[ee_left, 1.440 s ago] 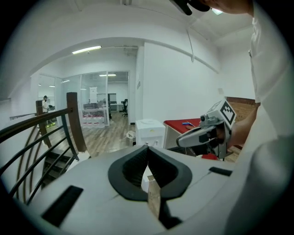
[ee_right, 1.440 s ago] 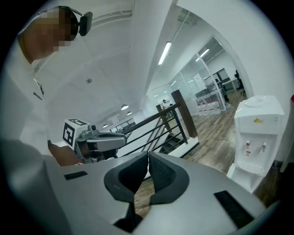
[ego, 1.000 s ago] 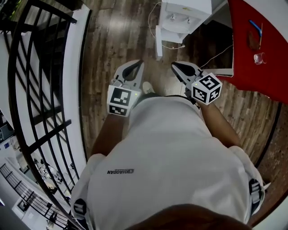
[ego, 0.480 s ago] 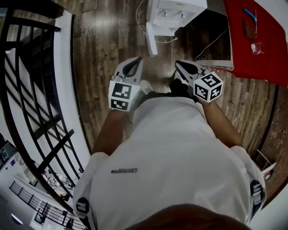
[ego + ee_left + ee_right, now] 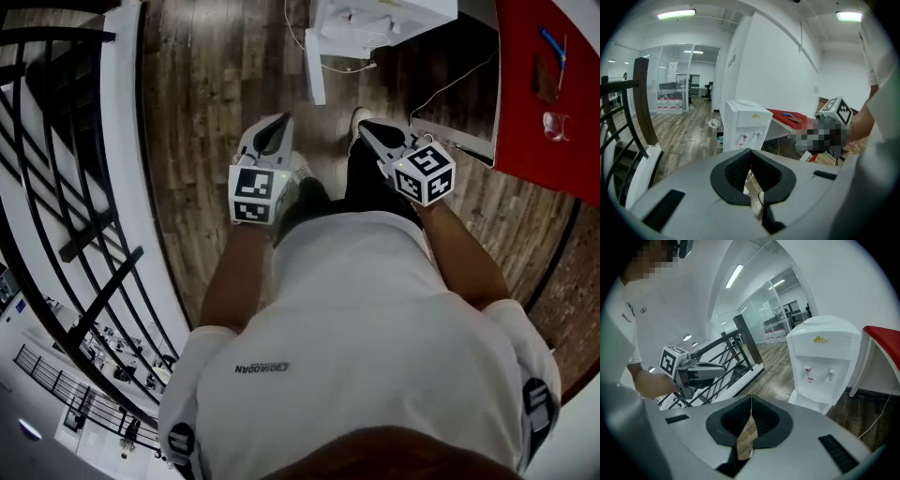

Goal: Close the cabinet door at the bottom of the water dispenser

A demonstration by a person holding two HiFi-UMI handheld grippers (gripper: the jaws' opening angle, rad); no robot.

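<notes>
The white water dispenser stands at the top of the head view, on the wooden floor. Its bottom cabinet door sticks out open towards me, on its left side. My left gripper is shut and holds nothing; it points at the dispenser from a short way off. To its right, my right gripper is also shut and empty. The left gripper view shows the dispenser ahead above the closed jaws. In the right gripper view the dispenser stands to the right of the jaws, its base hidden.
A black stair railing with a white ledge runs down the left. A red table stands at the right, with a white panel and a cable beside the dispenser. My legs and shoes are below the grippers.
Both grippers have sunk lower, still pointing at the dispenser, jaws still shut. The dispenser has slid towards the top edge of the head view, and my legs now show.
</notes>
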